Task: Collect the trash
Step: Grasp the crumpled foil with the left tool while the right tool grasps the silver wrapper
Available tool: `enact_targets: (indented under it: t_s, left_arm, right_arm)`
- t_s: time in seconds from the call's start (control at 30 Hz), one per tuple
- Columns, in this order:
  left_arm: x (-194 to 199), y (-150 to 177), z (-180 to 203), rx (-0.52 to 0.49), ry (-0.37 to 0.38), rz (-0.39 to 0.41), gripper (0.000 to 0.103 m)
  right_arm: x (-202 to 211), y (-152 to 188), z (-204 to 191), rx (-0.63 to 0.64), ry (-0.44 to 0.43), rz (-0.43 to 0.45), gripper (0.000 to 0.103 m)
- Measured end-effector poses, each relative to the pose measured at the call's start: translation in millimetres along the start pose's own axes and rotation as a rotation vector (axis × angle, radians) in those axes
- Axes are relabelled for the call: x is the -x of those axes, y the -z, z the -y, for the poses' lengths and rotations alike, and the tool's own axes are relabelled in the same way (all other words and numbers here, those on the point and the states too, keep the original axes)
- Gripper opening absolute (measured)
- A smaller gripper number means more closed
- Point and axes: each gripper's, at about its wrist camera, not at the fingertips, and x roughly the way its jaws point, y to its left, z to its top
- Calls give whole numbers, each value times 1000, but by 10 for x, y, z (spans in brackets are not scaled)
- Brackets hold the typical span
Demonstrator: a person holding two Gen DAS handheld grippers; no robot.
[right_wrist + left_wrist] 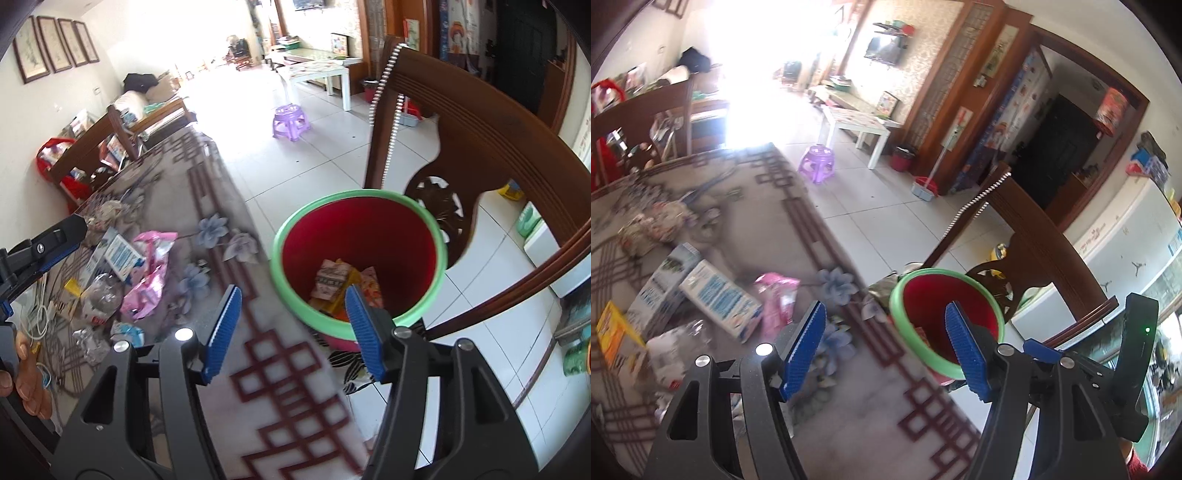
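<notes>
Trash bin (358, 258), red with a green rim, standing on the tiled floor just off the long edge of the table (221, 369), between that edge and a carved wooden chair (480, 155); several wrappers (343, 284) already lie in its bottom. Uncollected trash sits further in on the patterned tablecloth: a pink packet (151, 266), a white-and-blue carton (120, 254), a crumpled clear bottle (101, 295) and a yellow box (617, 332). Right gripper (291, 328) hovers over the table edge beside the bin, jaws about half open, nothing between them. Left gripper (884, 345) likewise half open and empty, near the same edge. The next pick probably favours the pink packet, nearest the bin: approach low, close on a bunched fold, lift clear of the carton, and release only once above the rim.
</notes>
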Motion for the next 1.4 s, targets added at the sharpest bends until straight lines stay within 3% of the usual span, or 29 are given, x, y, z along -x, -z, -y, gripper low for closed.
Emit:
enact_targets:
  t_s: [0.57, 0.87, 1.13, 1.4]
  left_arm:
    - [745, 763, -1496, 281, -212, -16, 63]
    - [1001, 1187, -2293, 421, -334, -74, 63]
    - [953, 1217, -2540, 428, -297, -97, 63]
    - [720, 1120, -2434, 413, -218, -128, 64]
  right_arm:
    - [-48, 430, -957, 116, -58, -69, 57]
    - [-200, 712, -1833, 256, -149, -118, 58]
    - [-481, 778, -2311, 358, -170, -174, 62]
    - [-1167, 613, -2207, 185, -173, -326, 65]
